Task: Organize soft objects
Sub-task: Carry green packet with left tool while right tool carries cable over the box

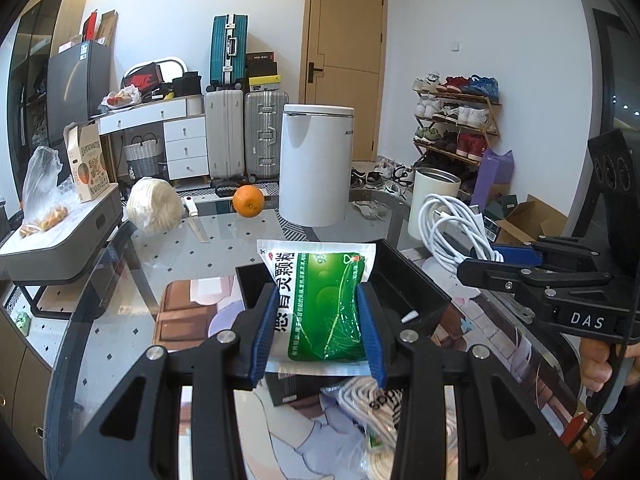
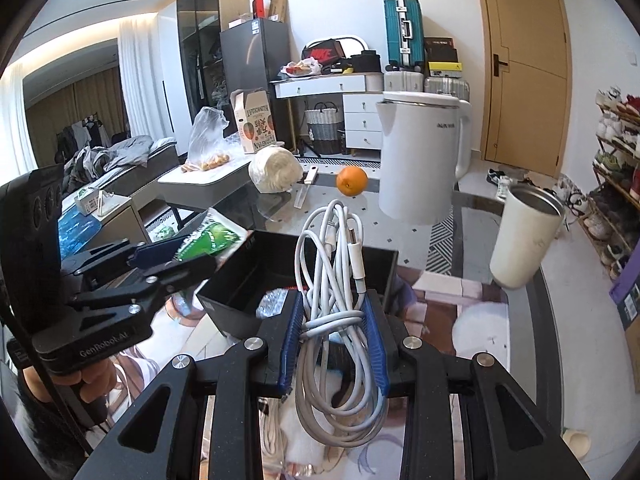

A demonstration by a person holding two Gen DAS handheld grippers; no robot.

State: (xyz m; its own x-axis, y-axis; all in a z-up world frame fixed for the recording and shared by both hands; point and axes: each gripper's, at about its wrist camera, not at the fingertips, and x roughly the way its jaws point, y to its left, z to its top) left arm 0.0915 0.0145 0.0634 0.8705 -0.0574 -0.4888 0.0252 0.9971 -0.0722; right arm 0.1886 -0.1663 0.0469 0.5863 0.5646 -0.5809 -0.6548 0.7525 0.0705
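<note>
My left gripper [image 1: 318, 292] is shut on a green and white medicine pouch [image 1: 324, 300], held above the near end of an open black box [image 1: 404, 276]. In the right wrist view the same pouch [image 2: 208, 240] shows at the left, beside the black box [image 2: 280, 268]. My right gripper [image 2: 332, 304] is shut on a coiled white charging cable [image 2: 336, 264], lifted just in front of the box. That cable [image 1: 456, 224] and the right gripper [image 1: 476, 262] appear at the right of the left wrist view. A rope bundle in plastic [image 1: 376, 420] lies below the pouch.
On the glass table [image 1: 224, 240] stand a white kettle [image 1: 316, 164], a white steel cup [image 2: 524, 236], an orange [image 1: 249, 201], a wrapped pale ball [image 1: 154, 206] and a small knife [image 1: 196, 216]. A grey side unit [image 1: 60, 240] holding a plastic bag stands left. A hand [image 2: 72, 380] holds the left gripper.
</note>
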